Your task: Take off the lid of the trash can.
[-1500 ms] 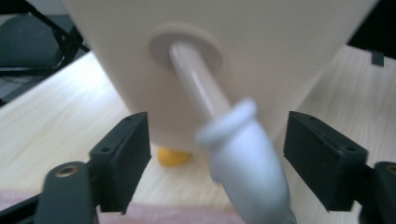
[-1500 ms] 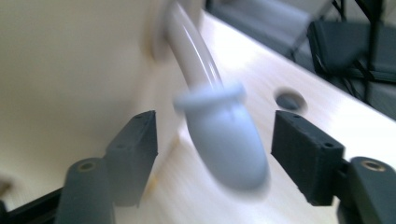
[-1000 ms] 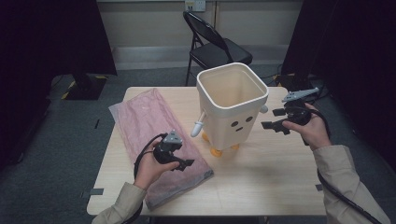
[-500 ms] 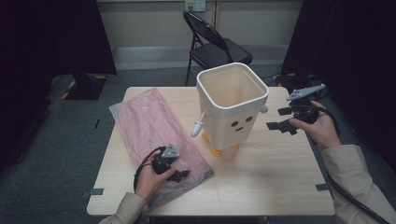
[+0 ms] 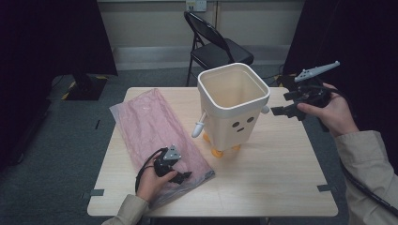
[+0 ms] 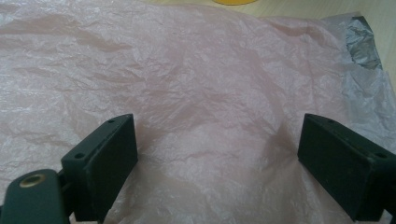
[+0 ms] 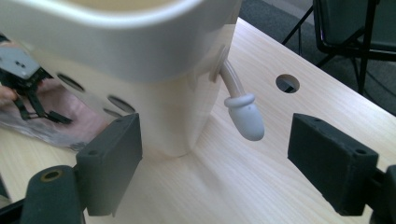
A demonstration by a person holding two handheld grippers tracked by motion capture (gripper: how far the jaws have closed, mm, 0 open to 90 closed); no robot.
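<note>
A cream, face-marked bin (image 5: pixel 233 107) with small arms and orange feet stands at the table's middle. A crumpled pink plastic bag (image 5: pixel 157 136) lies flat on the left half of the table. My left gripper (image 5: pixel 182 177) is open, low over the bag's near end; in the left gripper view the pink film (image 6: pixel 210 93) spans the wide gap between its jaws. My right gripper (image 5: pixel 281 105) is open, held in the air to the right of the bin's rim. The right gripper view looks at the bin's corner (image 7: pixel 154 93) and its grey-tipped arm (image 7: pixel 245 116).
A black folding chair (image 5: pixel 213 44) stands behind the table. The tabletop (image 5: pixel 272 173) has a round hole (image 7: pixel 287 83) near the bin. Bare wood lies in front of and right of the bin. Dark curtains flank the room.
My left gripper has pulled back toward the near edge of the bag and sunk lower onto it. The right gripper has risen and drifted right, away from the bin.
</note>
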